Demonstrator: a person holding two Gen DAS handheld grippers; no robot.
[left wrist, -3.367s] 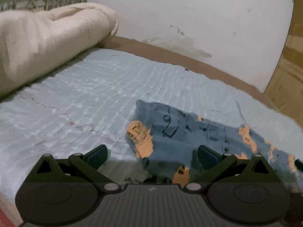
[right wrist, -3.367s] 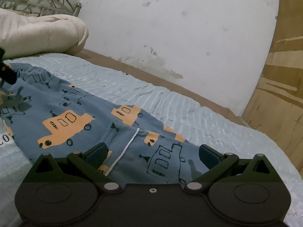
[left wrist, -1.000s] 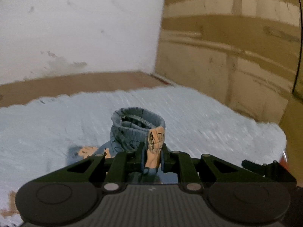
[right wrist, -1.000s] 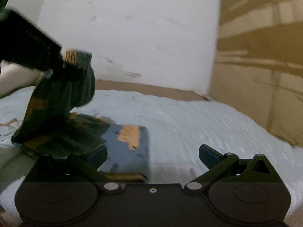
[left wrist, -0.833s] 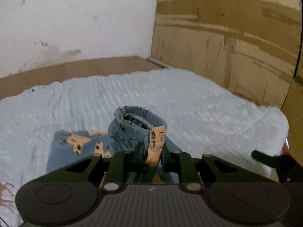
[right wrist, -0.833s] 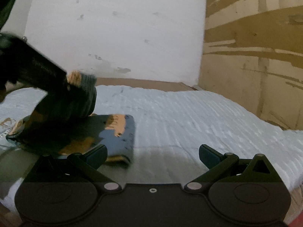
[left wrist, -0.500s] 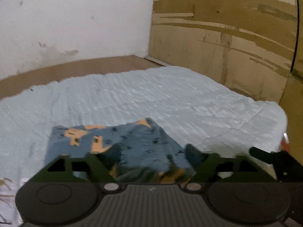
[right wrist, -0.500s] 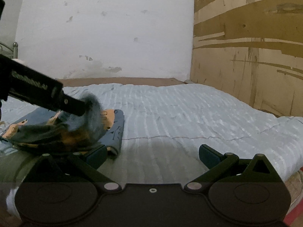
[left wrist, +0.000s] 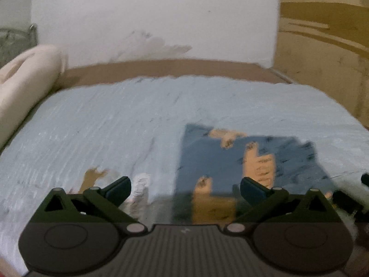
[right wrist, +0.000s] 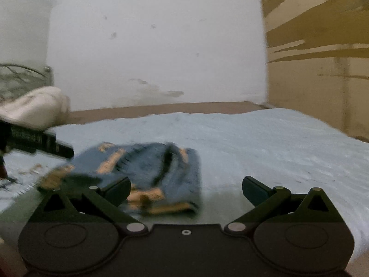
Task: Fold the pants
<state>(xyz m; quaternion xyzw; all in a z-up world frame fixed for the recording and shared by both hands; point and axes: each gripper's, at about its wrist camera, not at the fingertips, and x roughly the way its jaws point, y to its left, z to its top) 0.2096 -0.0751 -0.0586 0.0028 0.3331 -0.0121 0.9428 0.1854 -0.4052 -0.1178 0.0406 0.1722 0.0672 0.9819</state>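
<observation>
The pants (left wrist: 249, 159) are blue with orange vehicle prints and lie folded into a compact stack on the light blue bed cover (left wrist: 115, 124). In the right wrist view the pants (right wrist: 147, 173) sit just ahead and left of my right gripper (right wrist: 186, 189), which is open and empty. My left gripper (left wrist: 185, 188) is open and empty, pulled back at the stack's near left edge. The left gripper also shows in the right wrist view (right wrist: 39, 142), at the left of the stack. Both views are blurred.
A cream rolled blanket (left wrist: 25, 80) lies at the head of the bed, with a metal headboard (right wrist: 20, 76) behind it. A white stained wall (left wrist: 150, 18) is at the back. Wooden panelling (right wrist: 322, 69) stands at the right.
My left gripper let go of the pants' cuff, opened and drew back leftwards. The lifted part now lies flat on the stack. My right gripper stayed open.
</observation>
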